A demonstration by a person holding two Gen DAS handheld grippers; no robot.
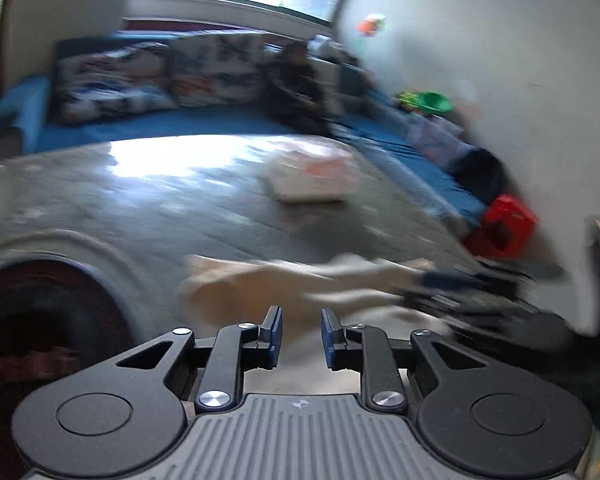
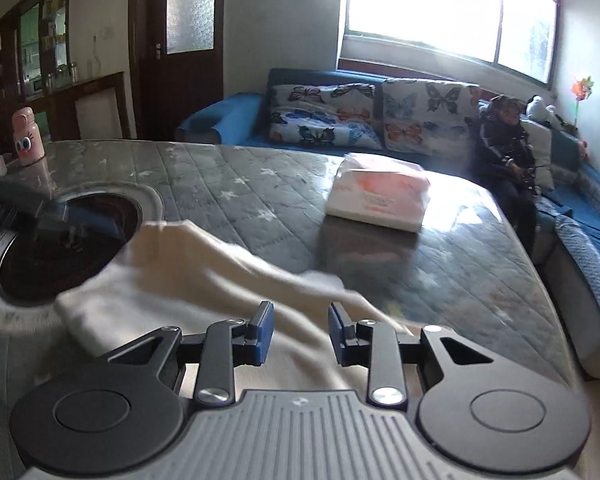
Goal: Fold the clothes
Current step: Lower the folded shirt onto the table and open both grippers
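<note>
A cream garment (image 2: 204,276) lies rumpled on the grey quilted table cover (image 2: 260,184), partly over a round dark recess (image 2: 40,264). My right gripper (image 2: 300,332) hovers over the garment's near part, open, with nothing between its blue pads. The left gripper (image 2: 72,216) shows at the garment's far left corner, above the recess. In the blurred left wrist view, my left gripper (image 1: 301,336) is open over the cream garment (image 1: 260,284). The right gripper (image 1: 452,288) appears there as a dark smear at the cloth's right end.
A white and orange tissue pack (image 2: 380,196) sits mid-table. A pink bottle (image 2: 28,138) stands at the far left corner. Beyond the table is a blue sofa (image 2: 228,116) with butterfly cushions and a seated person (image 2: 504,148). A red stool (image 1: 504,228) stands by the wall.
</note>
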